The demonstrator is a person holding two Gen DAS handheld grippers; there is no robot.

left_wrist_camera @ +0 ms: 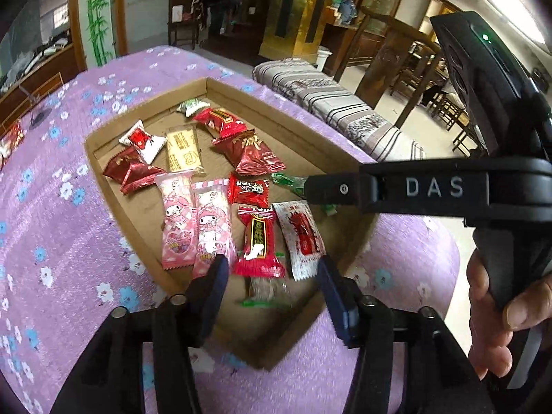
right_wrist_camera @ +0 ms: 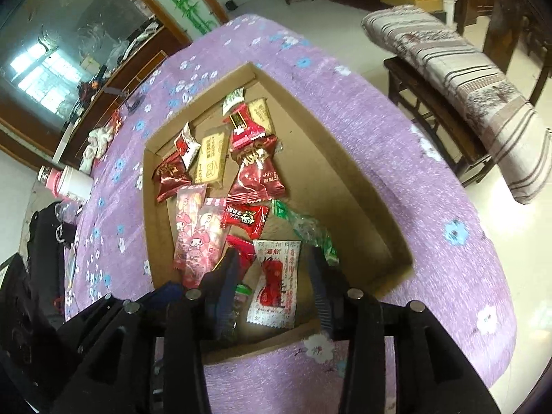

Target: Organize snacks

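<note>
**Snacks mostly in the box, both tools empty**

Left wrist view: left gripper low centre, jaws apart, nothing pinched. Red candy and white packet lie just ahead in the cardboard box, mid-frame on the purple cloth. Right gripper enters from the right; arm reads "DAS". Wrapper print unreadable.

Right wrist view: right gripper jaws apart over the white packet, no grip. A few items sit left of the box, likely still to collect.

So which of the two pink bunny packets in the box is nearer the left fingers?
The right-hand pink bunny packet: its lower end reaches a left finger; the other pink packet lies farther left.
</note>
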